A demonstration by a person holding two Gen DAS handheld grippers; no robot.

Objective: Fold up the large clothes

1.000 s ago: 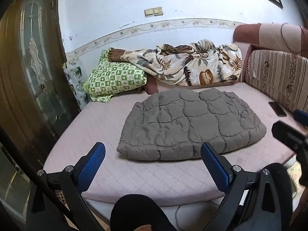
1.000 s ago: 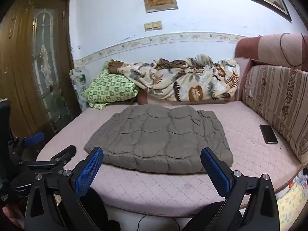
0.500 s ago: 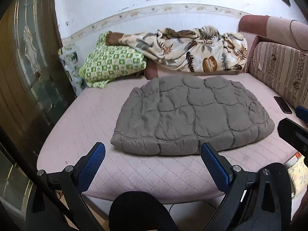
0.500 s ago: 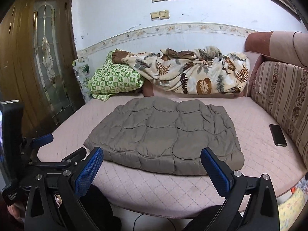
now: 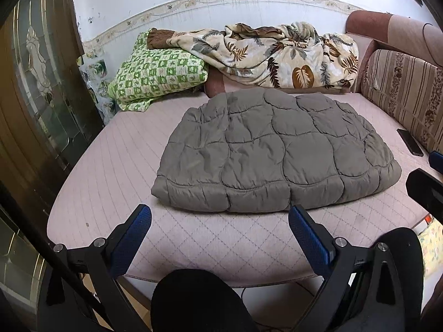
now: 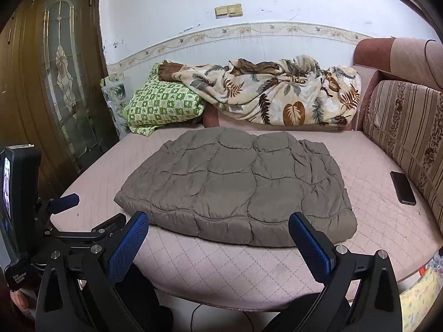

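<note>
Left wrist view: the left hand-held gripper (image 5: 220,231) hangs over the near edge of the pink quilted bed (image 5: 116,149), its blue-padded fingers (image 5: 130,239) spread wide and holding nothing. Compared with a second ago the grey quilted coat (image 5: 274,149) sits lower and larger in this view, and the wall picture and most of the light switches have slid out of the top, so the camera has tipped down and come nearer the bed. In the right wrist view the right hand-held gripper (image 6: 218,231) is likewise spread and empty, and the coat (image 6: 241,188) has also grown and dropped toward its fingers (image 6: 311,249). The coat itself lies where it lay, flat on the middle of the bed, already folded to a thick pad. Its long axis runs left to right across the bed, with a rounded, stitched edge facing the grippers and the narrower end toward the back wall. Behind it a green checked pillow (image 5: 157,72) and a leaf-print blanket (image 5: 277,55) are heaped against the wall. A dark phone (image 6: 402,188) lies on the bed, well apart to the right, beside the striped sofa back (image 6: 407,138).
</note>
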